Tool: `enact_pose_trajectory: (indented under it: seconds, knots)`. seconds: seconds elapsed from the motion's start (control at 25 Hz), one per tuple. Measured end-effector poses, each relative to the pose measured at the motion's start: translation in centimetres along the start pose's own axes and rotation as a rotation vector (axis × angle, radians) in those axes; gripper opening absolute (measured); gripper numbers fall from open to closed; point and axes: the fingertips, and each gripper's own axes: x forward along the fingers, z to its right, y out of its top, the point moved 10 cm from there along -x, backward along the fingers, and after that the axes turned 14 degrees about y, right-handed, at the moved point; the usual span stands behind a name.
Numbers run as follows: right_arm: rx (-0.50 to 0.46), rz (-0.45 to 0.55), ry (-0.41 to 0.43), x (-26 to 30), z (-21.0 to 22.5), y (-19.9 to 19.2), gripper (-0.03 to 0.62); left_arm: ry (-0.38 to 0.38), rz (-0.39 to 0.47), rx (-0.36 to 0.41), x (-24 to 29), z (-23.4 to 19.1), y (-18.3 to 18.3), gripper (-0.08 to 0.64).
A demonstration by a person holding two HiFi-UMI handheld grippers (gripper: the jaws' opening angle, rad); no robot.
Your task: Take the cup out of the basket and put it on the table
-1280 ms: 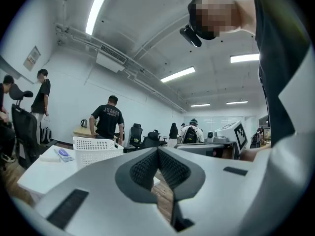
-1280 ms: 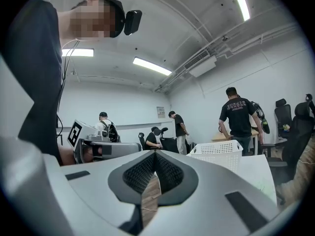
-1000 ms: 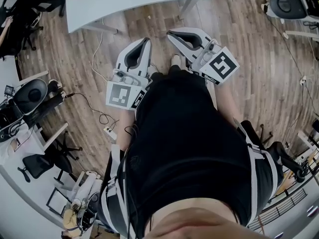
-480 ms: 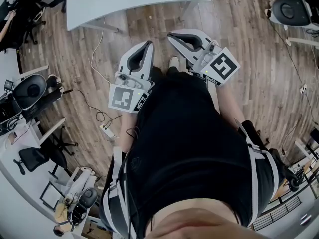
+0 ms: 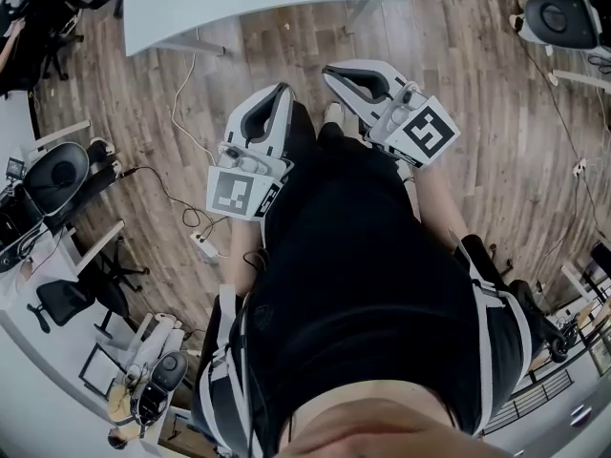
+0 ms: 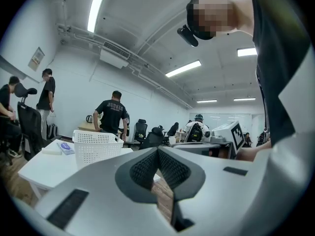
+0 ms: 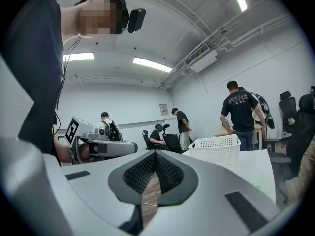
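A white perforated basket (image 6: 97, 146) stands on a white table (image 6: 44, 168) ahead of me; the right gripper view shows the same basket (image 7: 215, 151) on the table (image 7: 253, 173). No cup shows in any view. The head view looks down on the table's near edge (image 5: 258, 3) beyond a strip of wooden floor. My left gripper (image 5: 279, 93) and right gripper (image 5: 336, 70) are held side by side in front of the person's body, above the floor and short of the table. The left gripper (image 6: 157, 150) and right gripper (image 7: 155, 153) both have their jaws closed together with nothing between them.
Cables and a power strip (image 5: 205, 246) lie on the floor at the left. Office chairs (image 5: 57, 179) stand on both sides. A person in a black shirt (image 6: 110, 114) stands behind the table, others farther back. A small blue-topped item (image 6: 65, 148) lies beside the basket.
Almost nothing: both grippers stay shut in front of the body, and the left one has drifted slightly toward the person.
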Motion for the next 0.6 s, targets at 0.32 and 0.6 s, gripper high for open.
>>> enact_pose_trajectory:
  seconds: [0.32, 0.6]
  knots:
    - [-0.018, -0.008, -0.026, 2.6, 1.5, 0.8, 0.018, -0.014, 0.012, 0.003, 1.5, -3.2, 1.0, 0.018]
    - [-0.028, -0.008, -0.046, 5.1, 3.1, 1.9, 0.018, -0.039, 0.025, 0.000, 3.1, -6.0, 1.6, 0.018]
